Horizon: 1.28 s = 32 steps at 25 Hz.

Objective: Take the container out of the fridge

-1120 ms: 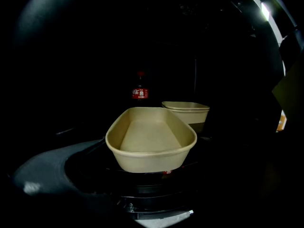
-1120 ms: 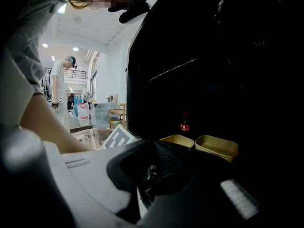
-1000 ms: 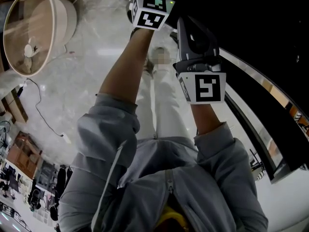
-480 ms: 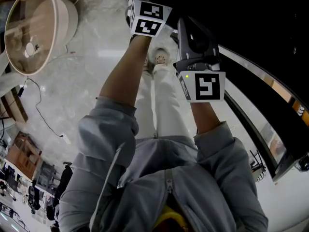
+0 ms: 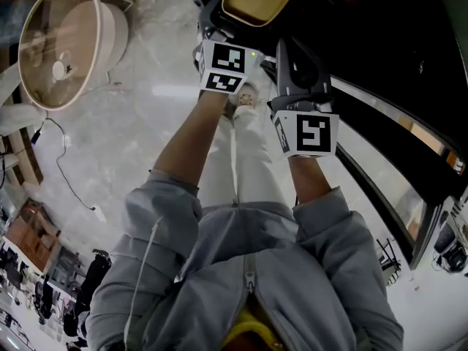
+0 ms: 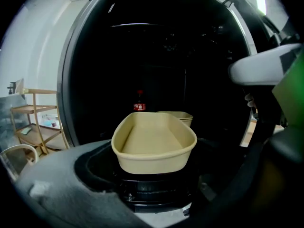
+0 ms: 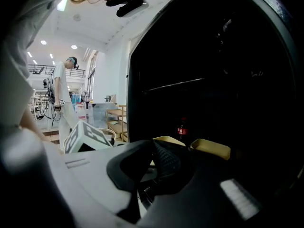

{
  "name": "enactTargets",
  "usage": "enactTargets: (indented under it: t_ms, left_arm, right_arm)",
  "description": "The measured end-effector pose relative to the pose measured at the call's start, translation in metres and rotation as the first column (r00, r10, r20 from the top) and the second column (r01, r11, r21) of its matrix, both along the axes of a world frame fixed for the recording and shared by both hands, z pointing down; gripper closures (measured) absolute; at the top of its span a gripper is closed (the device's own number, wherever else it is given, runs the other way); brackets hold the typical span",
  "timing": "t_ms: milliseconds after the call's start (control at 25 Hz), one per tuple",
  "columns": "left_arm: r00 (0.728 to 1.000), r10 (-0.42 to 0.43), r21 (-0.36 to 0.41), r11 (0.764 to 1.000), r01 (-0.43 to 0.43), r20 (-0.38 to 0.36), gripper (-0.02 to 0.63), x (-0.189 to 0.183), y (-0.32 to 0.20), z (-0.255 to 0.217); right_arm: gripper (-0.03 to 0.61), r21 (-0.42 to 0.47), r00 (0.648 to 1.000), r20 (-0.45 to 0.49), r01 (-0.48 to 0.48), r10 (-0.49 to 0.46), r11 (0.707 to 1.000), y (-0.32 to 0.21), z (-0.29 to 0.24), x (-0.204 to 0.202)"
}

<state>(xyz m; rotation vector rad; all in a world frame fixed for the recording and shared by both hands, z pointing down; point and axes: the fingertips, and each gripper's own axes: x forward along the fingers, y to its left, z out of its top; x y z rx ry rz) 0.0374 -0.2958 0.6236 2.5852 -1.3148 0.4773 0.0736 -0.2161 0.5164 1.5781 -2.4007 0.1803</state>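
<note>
Container (image 6: 154,146) in left claw (image 6: 153,161), before dark fridge (image 6: 142,56).

Ceiling lights (image 7: 45,42) are shining above white walls (image 7: 114,65); a wooden shelf rack (image 6: 40,122) is standing left; the pale floor (image 5: 139,123) is gleaming.

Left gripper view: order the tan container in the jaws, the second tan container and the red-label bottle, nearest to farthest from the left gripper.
1. Tan container: held between the left gripper's jaws, which have just been closing on it.
2. Second tan container: behind it, slightly right, inside the fridge.
3. Red-label bottle: farthest back in the fridge, slightly left.
</note>
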Motion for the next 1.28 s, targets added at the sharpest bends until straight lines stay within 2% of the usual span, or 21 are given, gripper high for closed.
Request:
enactTargets:
  t_ms: [320,680,1080,1280]
  left_arm:
    - [0.997,-0.068,-0.020,0.998,0.067,-0.039,0.132,-0.027,0.056,-0.057]
    - [0.979,-0.179,0.030,0.983,0.183,-0.097,0.132,-0.081,0.108,-0.168]
    - [0.945,-0.311,0.091,0.943,0.320,-0.101,0.132,-0.140,0.153,-0.266]
    - [0.915,-0.394,0.125,0.907,0.402,-0.086,0.132,-0.167,0.163,-0.307]
  right_arm:
    - [0.578,-0.009,1.000,-0.001,-0.001,0.001,1.000,0.013,-0.033,-0.007]
    - [0.578,-0.004,0.999,0.014,0.041,-0.041,0.999,0.042,-0.094,-0.032]
    - [0.578,0.102,0.993,0.017,0.118,-0.121,0.988,0.058,-0.185,-0.054]
    - [0.578,0.178,0.982,-0.025,0.189,-0.188,0.966,0.069,-0.221,-0.073]
